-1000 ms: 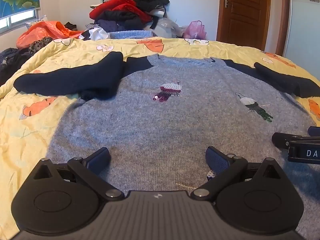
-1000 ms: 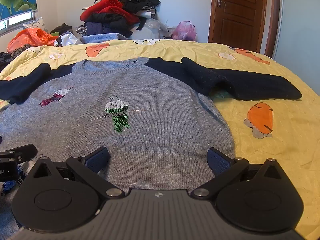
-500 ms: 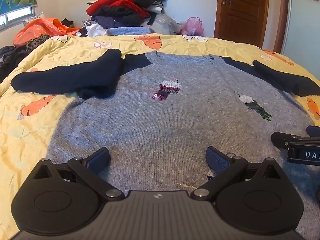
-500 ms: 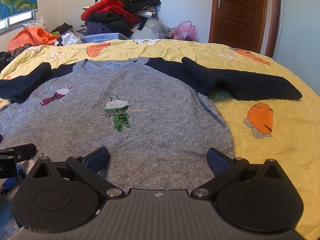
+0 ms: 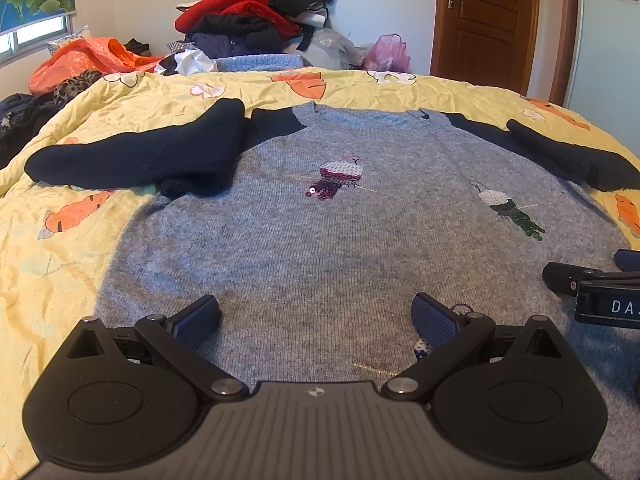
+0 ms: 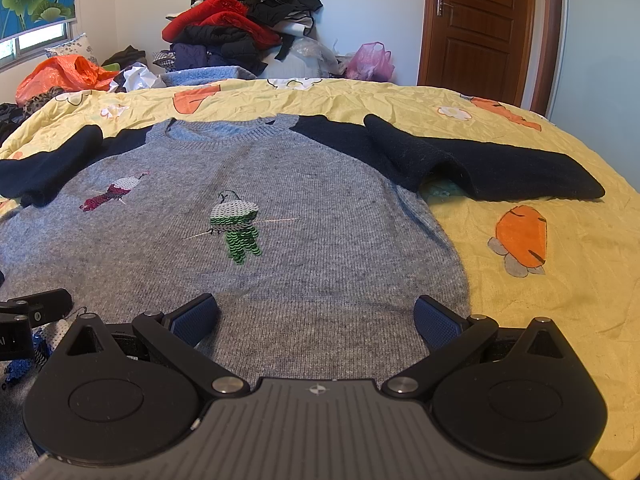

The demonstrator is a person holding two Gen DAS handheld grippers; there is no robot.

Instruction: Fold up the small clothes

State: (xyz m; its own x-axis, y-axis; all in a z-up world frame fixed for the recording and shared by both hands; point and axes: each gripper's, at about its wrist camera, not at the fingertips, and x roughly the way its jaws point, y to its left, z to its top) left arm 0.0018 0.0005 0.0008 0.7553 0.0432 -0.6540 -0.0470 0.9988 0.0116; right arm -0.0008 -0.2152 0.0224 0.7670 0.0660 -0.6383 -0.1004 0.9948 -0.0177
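Two grippers hover low over the hem end of a grey knit sweater [image 5: 320,232] that lies face up and spread flat on a yellow carrot-print quilt [image 5: 60,248]. Starting at 9 o'clock in the left wrist view, the sweater's navy left sleeve [image 5: 136,160] lies doubled over itself, reaching out onto the quilt. At 6 o'clock the left gripper [image 5: 316,316] has its jaws spread wide with nothing between them, the blue pads just above the knit. At 3 o'clock the tip of the right gripper [image 5: 592,284] shows alongside.

In the right wrist view, the right gripper [image 6: 316,316] is likewise wide apart and empty above the hem, near the sweater's right edge at 4 o'clock; the navy right sleeve [image 6: 480,172] runs off at 2 o'clock.

Judging by its drape, the sweater is soft, limp and fairly thick, so it should bunch rather than slide. The sequin birds [image 6: 236,224] may snag. Pinching each hem corner or a sleeve cuff looks the surest hold.
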